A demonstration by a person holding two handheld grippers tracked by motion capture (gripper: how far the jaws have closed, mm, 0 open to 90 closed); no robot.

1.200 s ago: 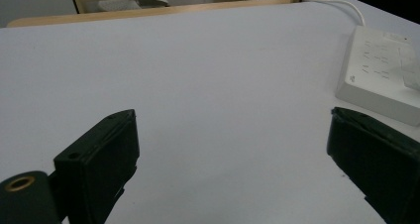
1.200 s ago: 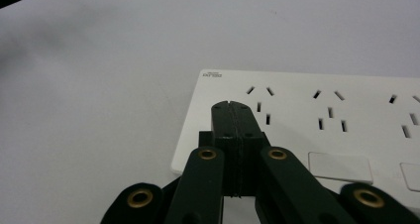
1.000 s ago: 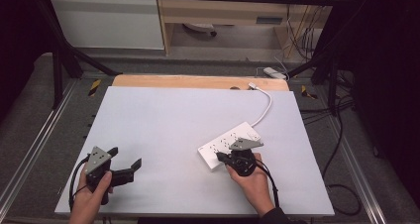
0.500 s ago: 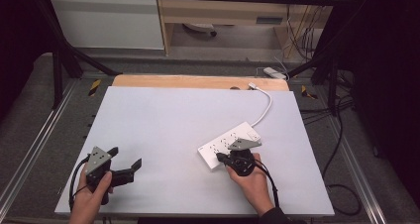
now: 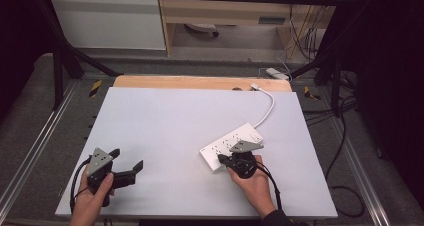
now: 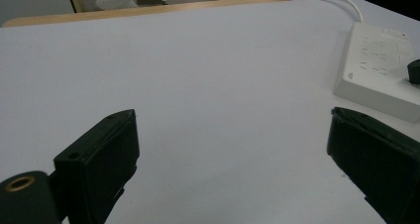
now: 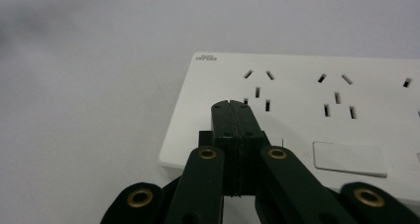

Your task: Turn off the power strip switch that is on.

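Observation:
A white power strip (image 5: 225, 143) lies on the white table (image 5: 165, 116), right of the middle, and its white cable (image 5: 267, 108) runs to the back edge. My right gripper (image 5: 223, 159) is shut with nothing between its jaws. In the right gripper view its closed tips (image 7: 232, 107) sit over the near end of the strip (image 7: 307, 95), beside a set of socket holes; I cannot tell if they touch it. My left gripper (image 5: 126, 159) stands open near the front left corner. Its jaws are wide apart over bare table (image 6: 230, 117), with the strip (image 6: 376, 60) off to the right.
A wooden board (image 5: 200, 82) borders the table's back edge. Metal rails (image 5: 30, 151) run along both sides. Dark cables (image 5: 345, 186) lie on the floor at the right. A white rocker switch (image 7: 349, 158) is on the strip beside my right jaws.

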